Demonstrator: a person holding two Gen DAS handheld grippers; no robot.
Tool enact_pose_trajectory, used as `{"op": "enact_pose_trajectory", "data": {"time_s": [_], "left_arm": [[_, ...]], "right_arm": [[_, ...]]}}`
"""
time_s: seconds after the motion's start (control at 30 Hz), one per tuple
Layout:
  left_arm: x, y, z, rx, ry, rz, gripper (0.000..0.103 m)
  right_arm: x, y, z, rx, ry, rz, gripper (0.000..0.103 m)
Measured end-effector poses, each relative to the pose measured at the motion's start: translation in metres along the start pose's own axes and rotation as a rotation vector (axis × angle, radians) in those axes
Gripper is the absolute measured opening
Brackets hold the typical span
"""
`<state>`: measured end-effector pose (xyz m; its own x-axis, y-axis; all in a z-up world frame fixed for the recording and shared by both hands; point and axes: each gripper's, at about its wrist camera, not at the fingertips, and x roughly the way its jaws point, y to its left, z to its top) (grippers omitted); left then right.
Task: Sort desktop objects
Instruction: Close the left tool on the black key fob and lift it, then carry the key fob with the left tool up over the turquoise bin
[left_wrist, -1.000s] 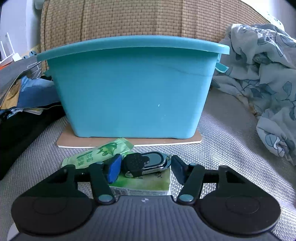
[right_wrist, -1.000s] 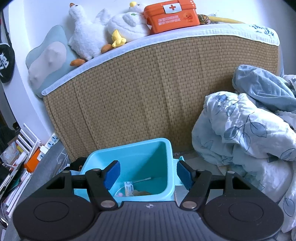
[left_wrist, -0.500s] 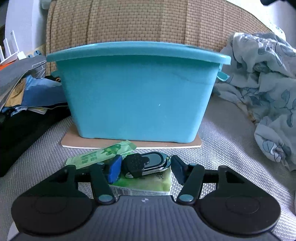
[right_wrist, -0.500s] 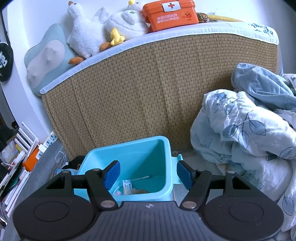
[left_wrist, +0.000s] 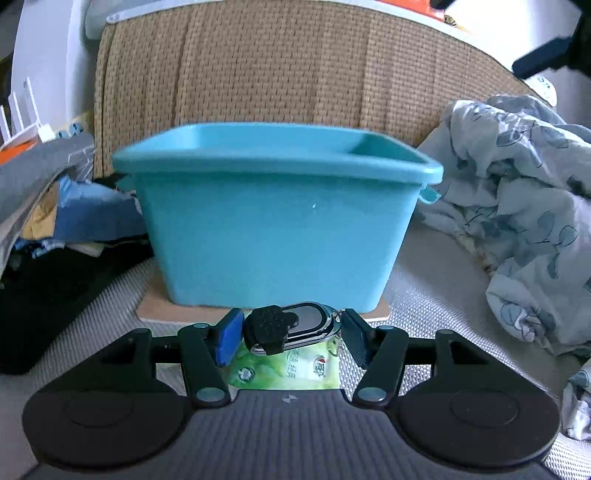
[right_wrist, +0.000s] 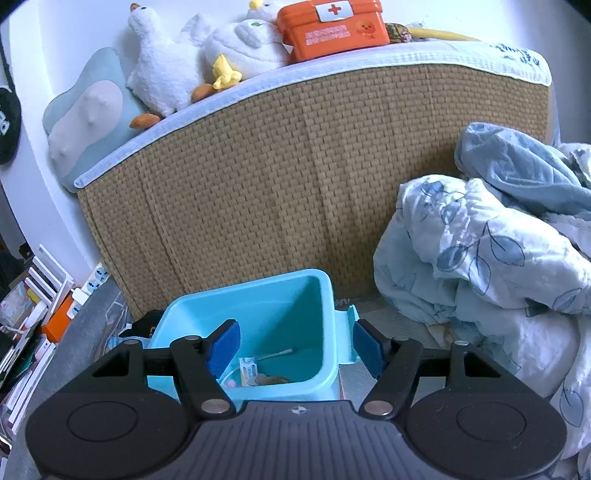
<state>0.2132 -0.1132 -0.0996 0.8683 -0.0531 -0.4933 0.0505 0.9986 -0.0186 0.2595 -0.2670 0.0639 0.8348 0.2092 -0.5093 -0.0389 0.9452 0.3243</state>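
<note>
- Key fob (left_wrist: 295, 326): black rubbery dotted end, silver oval body with a dark face, small metal ring at its right end; it lies crosswise between the jaws, above the green packet.
- Green packet (left_wrist: 284, 371): flat, white label patches, lying on the grey woven surface.
- Teal plastic bin (left_wrist: 277, 229): rectangular, upright on a tan board; a few small items (right_wrist: 258, 371) lie on its floor.
</note>
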Motion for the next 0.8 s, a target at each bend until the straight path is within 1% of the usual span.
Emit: {"op": "enact_pose_trajectory", "data": {"time_s": [0.17,0.5,0.8], "left_arm": [[-0.011,0.007,0.014,0.004,-0.027,-0.007,0.062],[-0.032,0.021,0.054,-0.006,-0.098,-0.004,0.062],[-0.045,0.032,0.087,-0.013,-0.149,0.004,0.062]], "right_arm": [[0.003,-0.002,-0.002,0.01,0.021,0.002,0.071],[0.009,0.009,-0.009,-0.054,0.057,-0.008,0.071],[0.013,0.015,-0.013,-0.095,0.071,-0.023,0.071]]}}
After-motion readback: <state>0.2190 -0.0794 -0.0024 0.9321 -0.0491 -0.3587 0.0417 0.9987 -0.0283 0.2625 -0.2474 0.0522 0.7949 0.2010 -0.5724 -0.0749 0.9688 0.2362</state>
